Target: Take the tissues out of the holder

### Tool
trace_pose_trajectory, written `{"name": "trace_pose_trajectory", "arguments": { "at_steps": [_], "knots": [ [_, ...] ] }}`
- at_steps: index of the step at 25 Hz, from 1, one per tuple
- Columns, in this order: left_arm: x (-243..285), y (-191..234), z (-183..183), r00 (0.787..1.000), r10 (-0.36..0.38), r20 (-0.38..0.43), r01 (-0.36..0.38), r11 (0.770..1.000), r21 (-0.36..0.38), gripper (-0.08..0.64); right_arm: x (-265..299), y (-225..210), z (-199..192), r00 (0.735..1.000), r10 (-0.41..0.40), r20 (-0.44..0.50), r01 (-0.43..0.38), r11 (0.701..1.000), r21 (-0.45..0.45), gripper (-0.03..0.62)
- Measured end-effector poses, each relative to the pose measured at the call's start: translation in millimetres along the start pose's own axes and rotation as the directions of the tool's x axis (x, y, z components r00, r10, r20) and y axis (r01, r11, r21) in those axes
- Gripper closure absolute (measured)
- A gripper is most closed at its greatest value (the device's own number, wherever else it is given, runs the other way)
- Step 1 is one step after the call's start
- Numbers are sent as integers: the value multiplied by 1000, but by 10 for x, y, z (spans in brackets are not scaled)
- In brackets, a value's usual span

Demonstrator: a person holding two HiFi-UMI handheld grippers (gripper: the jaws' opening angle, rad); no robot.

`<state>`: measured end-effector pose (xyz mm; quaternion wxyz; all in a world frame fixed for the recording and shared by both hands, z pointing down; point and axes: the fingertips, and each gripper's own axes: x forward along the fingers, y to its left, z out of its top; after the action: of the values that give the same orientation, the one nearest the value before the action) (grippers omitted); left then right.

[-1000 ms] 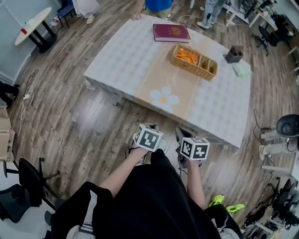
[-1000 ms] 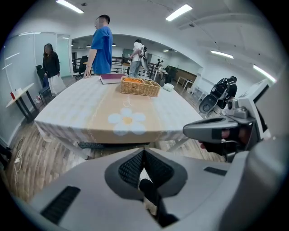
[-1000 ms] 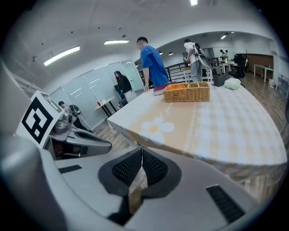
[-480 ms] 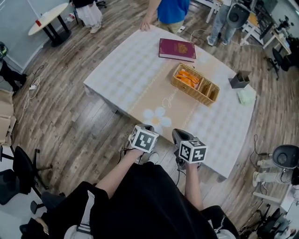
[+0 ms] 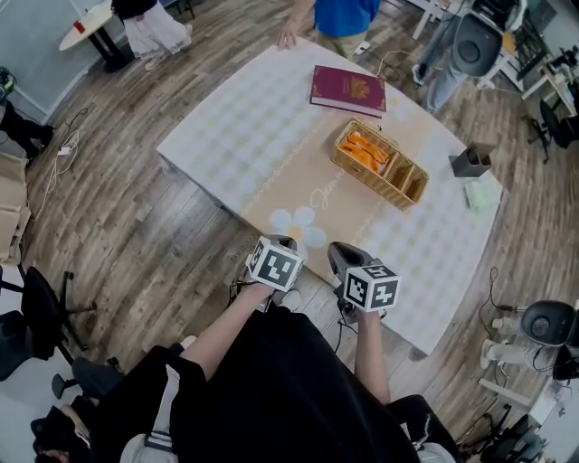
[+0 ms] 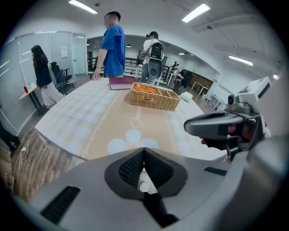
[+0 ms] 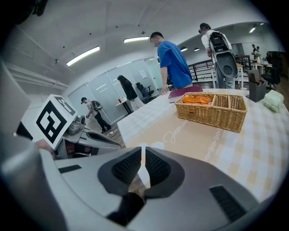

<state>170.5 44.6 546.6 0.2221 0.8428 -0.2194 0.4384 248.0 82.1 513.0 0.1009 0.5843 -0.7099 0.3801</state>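
Note:
A dark grey holder (image 5: 471, 161) stands at the table's far right corner, with a pale green tissue pack (image 5: 480, 194) lying just beside it. The right gripper view shows the holder (image 7: 256, 89) and the green pack (image 7: 272, 100) far off at the right. My left gripper (image 5: 279, 244) and right gripper (image 5: 340, 255) hang side by side at the table's near edge, far from the holder. In the left gripper view the left gripper (image 6: 143, 154) is shut and empty. The right gripper (image 7: 143, 159) is also shut with nothing between its pads.
A wicker basket (image 5: 378, 165) with orange items sits mid-table, between me and the holder. A maroon book (image 5: 348, 89) lies at the far side. A person in blue (image 5: 339, 18) stands at the table's far edge. The tablecloth (image 5: 235, 136) has a flower print near me.
Both grippers have moved forward to the table's near edge, side by side. Their jaws stay shut. The table now sits closer in the head view.

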Motion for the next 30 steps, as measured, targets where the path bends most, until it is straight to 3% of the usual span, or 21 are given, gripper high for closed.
{"name": "trace_pose_trajectory", "arguments": {
  "at_steps": [13, 22, 30],
  "knots": [
    [372, 20, 363, 997, -79, 3, 79, 997, 2, 560, 168, -358, 382, 999, -41, -8, 40, 998, -43, 514],
    [680, 87, 738, 992, -124, -14, 124, 989, 74, 560, 396, -659, 836, 996, -85, -7, 84, 995, -57, 492],
    [842, 256, 917, 988, -152, -16, 153, 986, 62, 560, 525, -923, 1071, 993, -119, -17, 116, 987, -110, 457]
  ]
}}
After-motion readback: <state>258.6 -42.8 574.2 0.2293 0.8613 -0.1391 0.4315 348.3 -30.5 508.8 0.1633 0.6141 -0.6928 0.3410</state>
